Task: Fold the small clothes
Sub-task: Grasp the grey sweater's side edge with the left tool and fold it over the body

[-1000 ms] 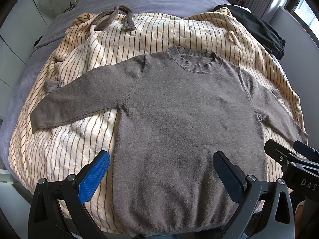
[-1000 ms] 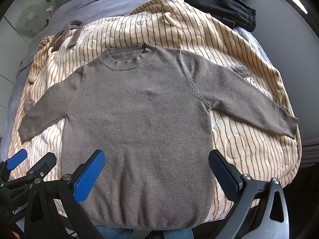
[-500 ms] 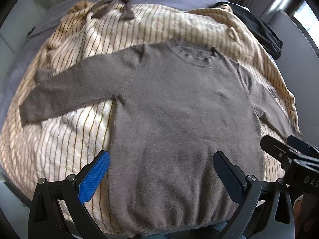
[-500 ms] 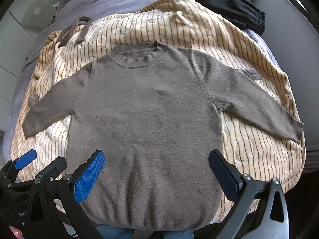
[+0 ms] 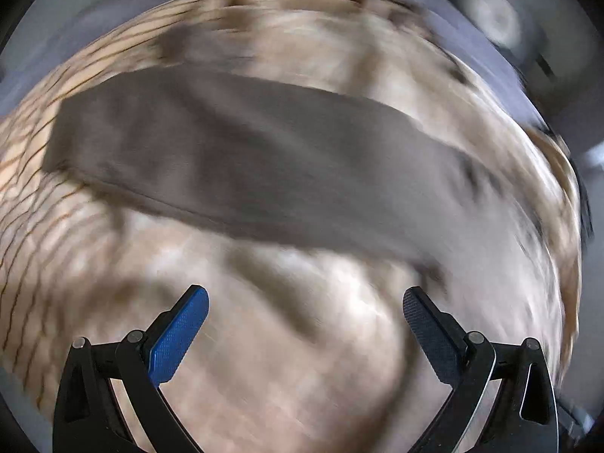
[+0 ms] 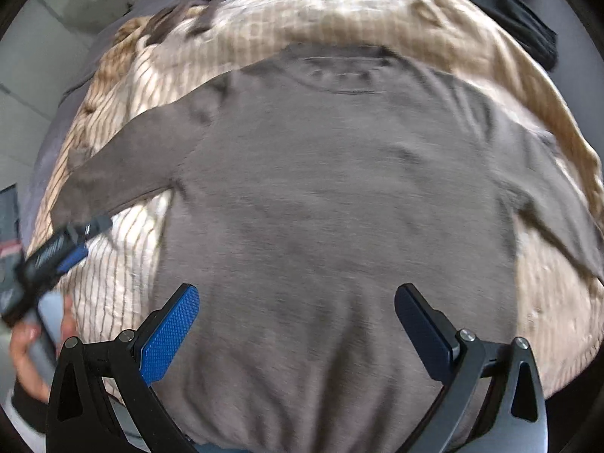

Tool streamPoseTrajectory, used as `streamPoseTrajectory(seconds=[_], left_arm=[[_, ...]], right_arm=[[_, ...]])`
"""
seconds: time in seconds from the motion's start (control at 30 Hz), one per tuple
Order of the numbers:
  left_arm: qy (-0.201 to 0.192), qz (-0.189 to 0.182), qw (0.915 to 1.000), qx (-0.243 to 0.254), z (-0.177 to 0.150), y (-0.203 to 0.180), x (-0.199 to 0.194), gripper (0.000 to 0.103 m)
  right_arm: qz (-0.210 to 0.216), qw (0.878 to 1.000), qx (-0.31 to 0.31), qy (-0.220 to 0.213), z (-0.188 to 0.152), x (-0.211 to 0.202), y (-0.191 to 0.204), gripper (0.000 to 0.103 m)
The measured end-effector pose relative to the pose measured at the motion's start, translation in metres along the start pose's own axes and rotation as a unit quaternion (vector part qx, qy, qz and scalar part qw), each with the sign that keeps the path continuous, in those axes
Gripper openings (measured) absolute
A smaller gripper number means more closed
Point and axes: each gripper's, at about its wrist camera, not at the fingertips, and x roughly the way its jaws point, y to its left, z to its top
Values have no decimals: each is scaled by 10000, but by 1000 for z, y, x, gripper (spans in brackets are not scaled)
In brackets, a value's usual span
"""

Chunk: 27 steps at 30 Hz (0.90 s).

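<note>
Grey sweater (image 6: 339, 196) spread flat, front up, on a cream striped blanket (image 6: 124, 264) over the bed, neckline away, both sleeves out to the sides. Right claw (image 6: 296, 302) released, fingers wide apart, hovering above the sweater's lower body near the hem, gripping nothing. Left claw (image 5: 305, 305) likewise released and empty, poised over bare blanket just short of the left sleeve (image 5: 234, 158), which crosses that heavily blurred view as a grey band. Seen from the right wrist camera: left claw held by a hand (image 6: 30, 355), beside the sleeve cuff. Black garment (image 6: 528, 22) at the blanket's far right corner.
</note>
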Motion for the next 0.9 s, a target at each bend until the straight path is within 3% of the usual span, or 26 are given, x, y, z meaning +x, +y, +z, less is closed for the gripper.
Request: streamPoseTrajectory(seconds=[0.13,0.33,0.4,0.43,0.5,0.53,0.6,0.77,0.9], left_arm=[[-291,47,9976,-627,29,55,23,103],[-971,19,9918,-826,57,78,26,101],[-1311,52,9856,-1069,55,87,18,74],[-1332,60,9843,-1156,55,92,17,66],[-1320,12,9819,-1357,58,100,18,35],[-1328,-35,9811,-1405,58,103,18,30],[-1398,-207,9794,-1440,60,109,17,8],[-1772,-528,9782,-946,56,91,-6,8],[-2156,-909,9718,-287,59,46,-36,8]], right_arm=[[201,9993,-312,79,4,23,36,103],[226,9974,-674,128,5,52,72,103],[256,9972,-693,111,6,56,78,103],[280,9971,-706,96,5,57,82,103],[303,9968,-733,67,4,59,86,103],[330,9968,-731,49,4,59,87,103],[400,9967,-710,27,4,60,89,103],[563,9968,-565,-101,4,58,84,103],[684,9965,-417,-229,5,55,73,103]])
